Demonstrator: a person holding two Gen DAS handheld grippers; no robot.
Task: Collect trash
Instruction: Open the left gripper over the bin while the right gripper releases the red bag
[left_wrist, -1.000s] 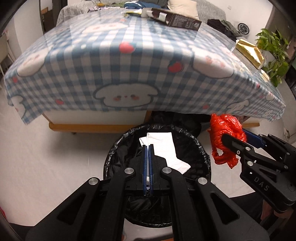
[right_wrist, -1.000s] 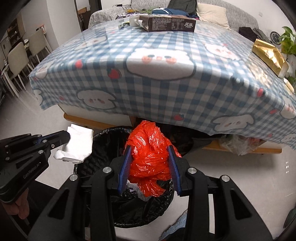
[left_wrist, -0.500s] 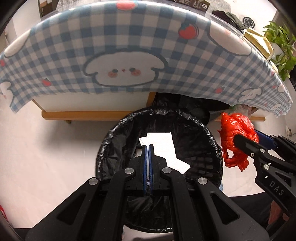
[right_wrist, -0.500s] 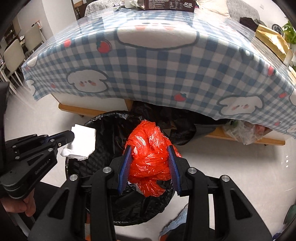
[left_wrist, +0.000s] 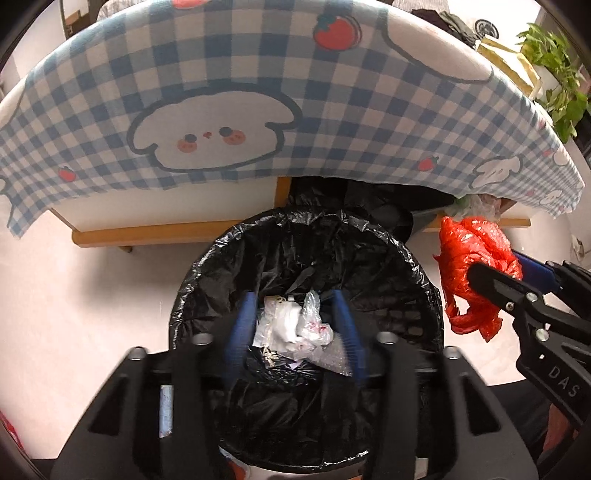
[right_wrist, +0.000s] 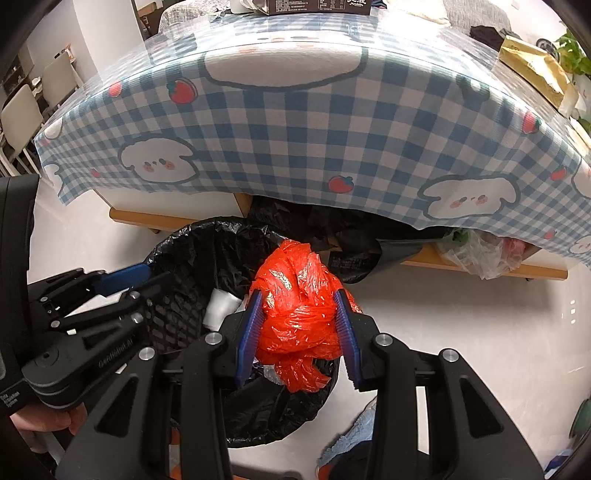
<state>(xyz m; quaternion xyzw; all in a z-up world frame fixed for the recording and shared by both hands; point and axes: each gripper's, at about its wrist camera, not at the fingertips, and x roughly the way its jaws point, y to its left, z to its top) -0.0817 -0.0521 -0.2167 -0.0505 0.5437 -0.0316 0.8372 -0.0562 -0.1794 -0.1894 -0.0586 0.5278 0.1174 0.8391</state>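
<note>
A trash bin with a black liner (left_wrist: 417, 269) stands on the floor in front of the table. My left gripper (left_wrist: 295, 302) is open and empty right over the bin mouth. White paper and clear plastic trash (left_wrist: 291, 328) lie inside, and a white piece (right_wrist: 221, 306) shows in the right wrist view. My right gripper (right_wrist: 300, 295) is shut on a crumpled red plastic bag (right_wrist: 301, 310) and holds it above the bin's right rim (right_wrist: 325, 384). The red bag (left_wrist: 472, 277) also shows to the right of the bin in the left wrist view.
The table has a blue checked cloth (left_wrist: 258, 92) hanging over its edge just behind the bin. A gold packet (right_wrist: 535, 70) and a dark box (right_wrist: 317, 5) lie on top. Black and clear bags (right_wrist: 480, 251) sit under the table. A plant (left_wrist: 557, 74) stands at the right.
My left gripper has opened and the white paper it held has dropped into the bin. Both grippers have moved lower and closer to the bin. The red bag stays gripped.
</note>
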